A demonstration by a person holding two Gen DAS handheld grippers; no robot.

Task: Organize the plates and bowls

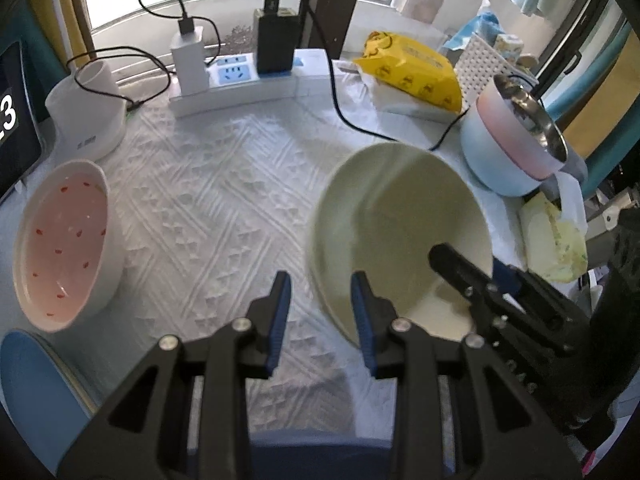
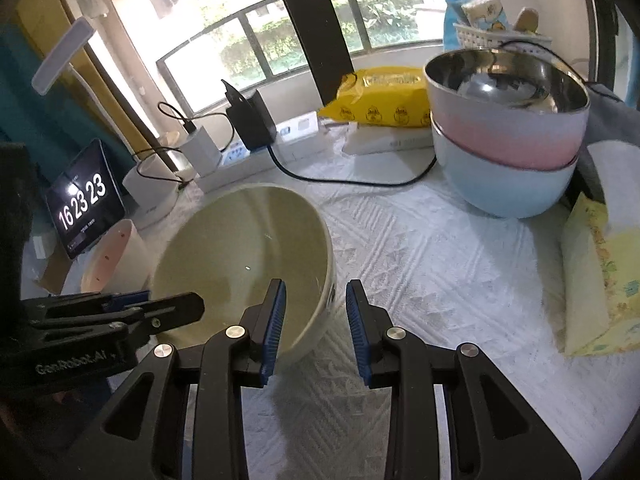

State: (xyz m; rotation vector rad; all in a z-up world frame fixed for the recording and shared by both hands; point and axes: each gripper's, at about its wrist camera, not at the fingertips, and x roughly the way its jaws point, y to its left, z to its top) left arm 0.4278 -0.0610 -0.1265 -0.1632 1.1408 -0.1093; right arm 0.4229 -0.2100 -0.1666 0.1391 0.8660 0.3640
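Two part-open grips over the counter: left tongs and right tongs astride cream bowl rim, pads not pressing.

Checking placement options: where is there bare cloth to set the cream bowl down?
Bare cloth lies mid-table between the pink bowl, the power strip and the cream bowl. More lies in front of the stacked bowls. The back edge is crowded with chargers, cables and a yellow pack.
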